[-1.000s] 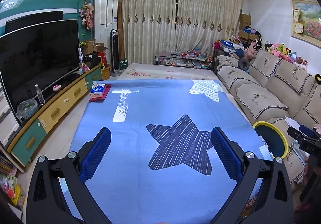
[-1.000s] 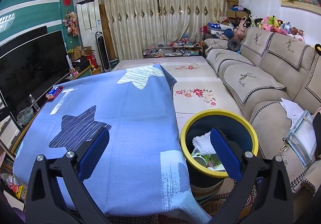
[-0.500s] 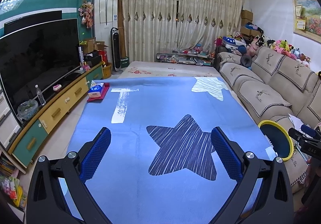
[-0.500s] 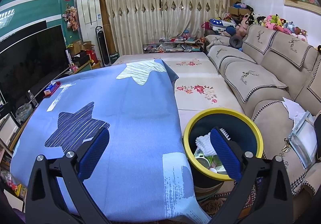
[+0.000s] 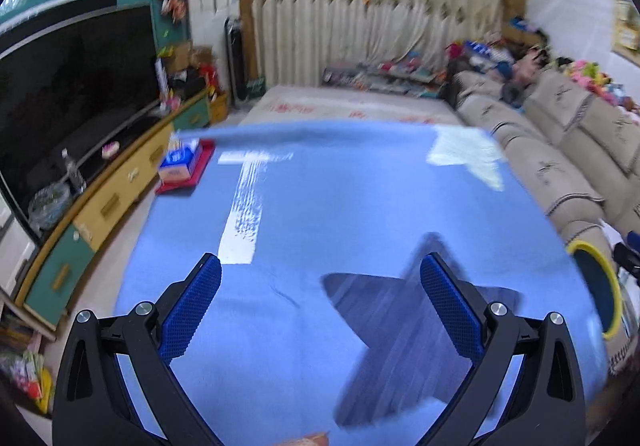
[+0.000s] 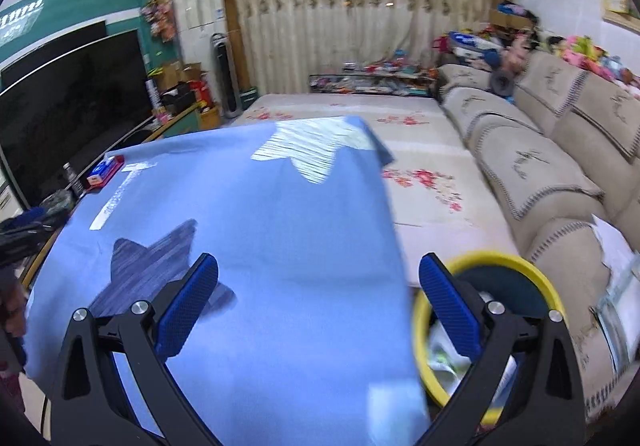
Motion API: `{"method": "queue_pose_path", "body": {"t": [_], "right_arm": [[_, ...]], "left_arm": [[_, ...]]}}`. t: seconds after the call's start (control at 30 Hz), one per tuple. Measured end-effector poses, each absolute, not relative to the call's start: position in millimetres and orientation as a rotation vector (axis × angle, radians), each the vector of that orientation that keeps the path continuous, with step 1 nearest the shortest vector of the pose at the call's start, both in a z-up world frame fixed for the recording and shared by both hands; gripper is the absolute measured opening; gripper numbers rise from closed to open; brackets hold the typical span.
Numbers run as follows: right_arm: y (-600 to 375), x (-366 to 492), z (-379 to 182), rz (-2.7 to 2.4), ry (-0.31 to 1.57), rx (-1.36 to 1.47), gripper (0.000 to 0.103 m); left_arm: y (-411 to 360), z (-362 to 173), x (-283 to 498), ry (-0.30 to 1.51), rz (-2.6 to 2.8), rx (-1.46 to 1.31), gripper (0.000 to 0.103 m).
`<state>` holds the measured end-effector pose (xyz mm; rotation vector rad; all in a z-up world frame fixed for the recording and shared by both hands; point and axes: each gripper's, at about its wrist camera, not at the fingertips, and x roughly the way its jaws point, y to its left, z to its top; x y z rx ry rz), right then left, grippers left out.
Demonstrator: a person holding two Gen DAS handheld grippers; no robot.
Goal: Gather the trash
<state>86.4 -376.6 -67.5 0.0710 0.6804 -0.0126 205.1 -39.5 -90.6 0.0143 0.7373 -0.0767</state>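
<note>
The left gripper [image 5: 320, 290] and the right gripper [image 6: 319, 288] both hang with jaws spread wide and nothing between them above the blue cloth [image 6: 260, 246]. The yellow-rimmed bin [image 6: 520, 266] sits beside the cloth next to the sofa [image 6: 540, 174] and already holds some scraps. No loose trash shows on the cloth, so collecting looks nearly or wholly done, though blur hides small pieces.

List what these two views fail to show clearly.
- Yellow-rimmed bin contents: right wrist view, blurred and partly hidden by the right gripper finger.
- Bin in left wrist view: cut off by the lens edge.
- Tissue box print: motion-blurred.
- Pinkish item at the bottom edge: cropped, unidentifiable.
</note>
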Motion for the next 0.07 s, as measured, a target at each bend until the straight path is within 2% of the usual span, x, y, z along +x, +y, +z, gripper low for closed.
{"method": "queue_pose_path", "body": {"t": [0.07], "right_arm": [[-362.5, 119.3, -77.1, 0.014, 0.708, 0.067, 0.096]], "left_arm": [[-34.5, -108.9, 233.3, 0.772, -0.044, 0.021, 0.098]]}}
